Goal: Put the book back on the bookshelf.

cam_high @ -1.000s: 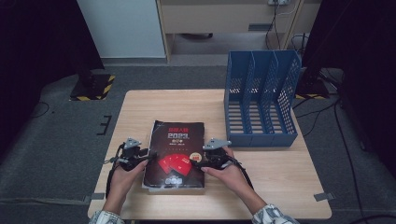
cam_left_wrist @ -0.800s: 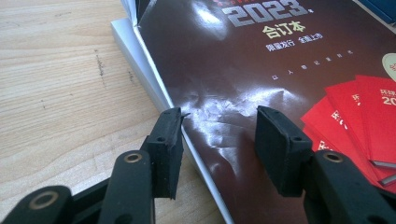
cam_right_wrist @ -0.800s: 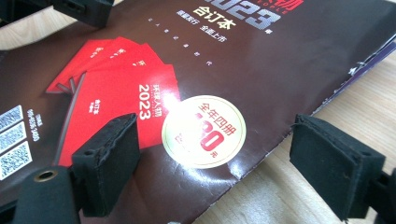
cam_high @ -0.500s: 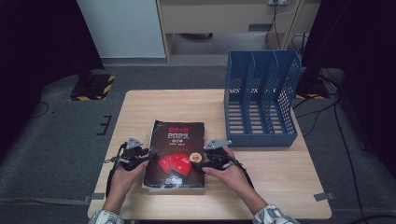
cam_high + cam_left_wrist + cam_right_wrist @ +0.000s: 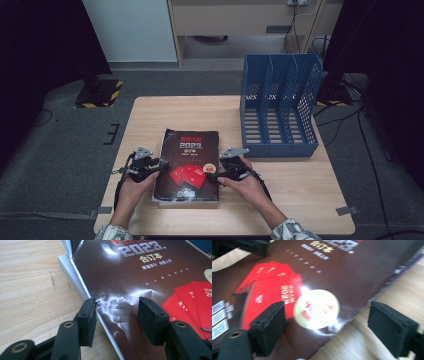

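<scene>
**Book flat on surface, a hand-held gripper at each long edge**

Thick dark-covered book (image 5: 189,165) lies flat near the front middle of the wooden surface (image 5: 300,185), cover up, "2023" printed toward its far end, red cards pictured lower down.

Left hand-held gripper (image 5: 159,166) sits at the book's left edge. Jaws spread, and they have just been opening a little; one pad over the cover, the other at the edge beside the page block. Cover creased between them. Pads not pressing it.

Right hand-held gripper (image 5: 218,175) at the book's right edge. Jaws spread wide and just been opening; one pad over the cover by a round pale sticker (image 5: 316,309), the other over bare wood. Nothing pinched.

Blue file rack (image 5: 278,107) stands at the far right, apart from the book.
</scene>
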